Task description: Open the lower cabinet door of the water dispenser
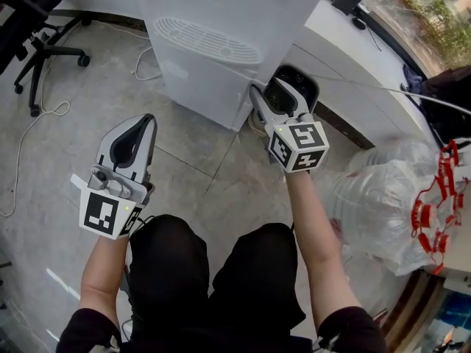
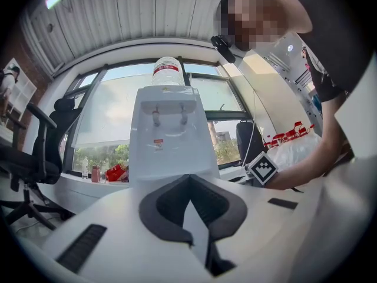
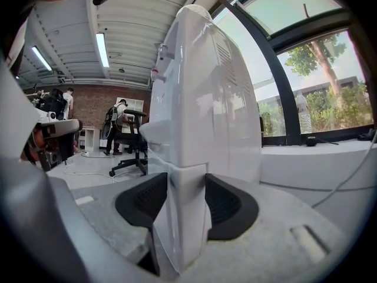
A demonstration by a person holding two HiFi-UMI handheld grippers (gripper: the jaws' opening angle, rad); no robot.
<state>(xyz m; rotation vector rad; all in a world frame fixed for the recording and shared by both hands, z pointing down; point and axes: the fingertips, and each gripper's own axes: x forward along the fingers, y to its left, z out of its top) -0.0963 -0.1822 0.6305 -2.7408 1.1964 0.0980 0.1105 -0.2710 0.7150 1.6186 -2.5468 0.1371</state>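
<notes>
Plastic is what we are dealing with: the lower cabinet door (image 3: 187,214) is the bottom front panel of the water dispenser (image 1: 221,6), which stands on the floor (image 1: 184,168) just ahead of our knees, its side close to the white window ledge (image 1: 346,50). We judge the door light, stiff and thin, with a glossy skin that could slip under the pads. Some catch probably holds it, so the first pull may need a firm tug.

The place to take it is its free vertical edge at the front corner, below the seam. That is where our right hand-held gripper (image 1: 283,90) is: its jaws stand fairly wide, one pad on each side of the white edge, both touching it. Our left hand-held gripper (image 1: 146,123) hangs low in front of the dispenser, well apart from it, jaws drawn together on nothing.

The bottle (image 2: 166,72) on top makes the unit top-heavy, we think, so a jerk could rock it. The door should swing out over bare floor towards us, where only our knees and the left hand-held gripper stand in the way. On the right the ledge is near and a plastic bag (image 1: 390,190) lies beside our arm, leaving little space to draw the elbow sideways, while the office chair (image 1: 26,2) stands well off to the left
</notes>
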